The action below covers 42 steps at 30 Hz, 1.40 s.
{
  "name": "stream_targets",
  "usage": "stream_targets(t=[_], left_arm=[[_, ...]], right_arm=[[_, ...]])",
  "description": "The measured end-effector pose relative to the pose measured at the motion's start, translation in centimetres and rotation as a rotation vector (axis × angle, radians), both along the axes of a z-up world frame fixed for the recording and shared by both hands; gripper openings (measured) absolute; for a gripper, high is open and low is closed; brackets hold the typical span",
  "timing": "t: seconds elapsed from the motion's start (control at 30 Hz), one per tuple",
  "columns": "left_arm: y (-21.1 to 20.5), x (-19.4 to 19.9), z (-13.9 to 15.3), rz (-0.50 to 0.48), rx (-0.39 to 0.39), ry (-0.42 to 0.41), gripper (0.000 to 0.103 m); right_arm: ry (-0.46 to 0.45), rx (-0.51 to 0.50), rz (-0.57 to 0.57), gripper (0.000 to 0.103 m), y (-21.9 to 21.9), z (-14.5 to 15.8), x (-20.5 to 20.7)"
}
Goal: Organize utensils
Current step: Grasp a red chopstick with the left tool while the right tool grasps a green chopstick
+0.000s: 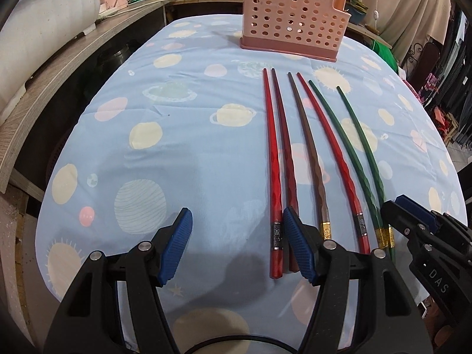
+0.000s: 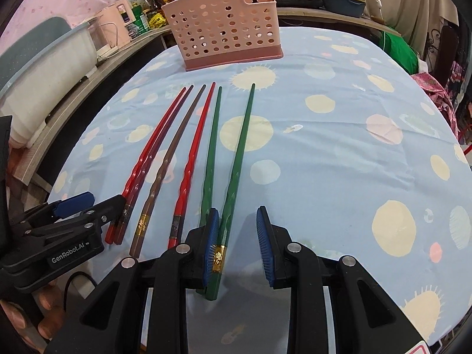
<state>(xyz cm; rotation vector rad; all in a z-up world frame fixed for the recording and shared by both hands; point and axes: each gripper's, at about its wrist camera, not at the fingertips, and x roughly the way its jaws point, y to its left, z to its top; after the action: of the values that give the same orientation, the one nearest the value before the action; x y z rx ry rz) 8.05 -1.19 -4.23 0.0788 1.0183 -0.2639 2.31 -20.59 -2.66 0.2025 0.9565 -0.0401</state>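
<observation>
Both grippers (image 1: 236, 247) (image 2: 237, 247) agape; 6 chopsticks (image 2: 188, 159) near tablecloth (image 2: 339, 153) edge.

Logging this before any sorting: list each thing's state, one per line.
Left gripper: open, empty.
Right gripper: open, astride a green chopstick's end.
Holder: upright; inside mostly hidden.
Red chopsticks: flat, unsorted.
Brown chopsticks: flat.
Green chopsticks: flat.
</observation>
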Motion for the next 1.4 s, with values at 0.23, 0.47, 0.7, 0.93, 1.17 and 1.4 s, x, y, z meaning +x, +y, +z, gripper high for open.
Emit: stream_targets(t=[0.23, 0.47, 0.7, 0.93, 1.17, 1.4], left_arm=[[-0.4, -0.3, -0.1, -0.009, 0.036, -0.022, 0.060], [-0.2, -0.5, -0.1, 0.001, 0.043, -0.034, 0.057], [0.4, -0.8, 0.0, 0.022, 0.041, -0.040, 0.043], [1.0, -0.9, 0.1, 0.034, 0.041, -0.043, 0.021], [1.1, -0.6, 0.2, 0.028, 0.030, -0.035, 0.009], [1.2, -0.1, 0.8, 0.024, -0.004, -0.007, 0.007]], right_arm=[[-0.009, -0.037, -0.003, 0.022, 0.2, -0.1, -0.2], [-0.014, -0.042, -0.010, 0.019, 0.2, -0.2, -0.3], [-0.014, -0.043, -0.018, 0.013, -0.1, -0.2, -0.4], [-0.016, -0.039, -0.025, 0.007, -0.4, -0.3, -0.5], [-0.014, -0.032, -0.024, 0.007, -0.6, -0.2, -0.5], [-0.023, -0.013, -0.027, 0.007, -0.9, 0.7, -0.6]])
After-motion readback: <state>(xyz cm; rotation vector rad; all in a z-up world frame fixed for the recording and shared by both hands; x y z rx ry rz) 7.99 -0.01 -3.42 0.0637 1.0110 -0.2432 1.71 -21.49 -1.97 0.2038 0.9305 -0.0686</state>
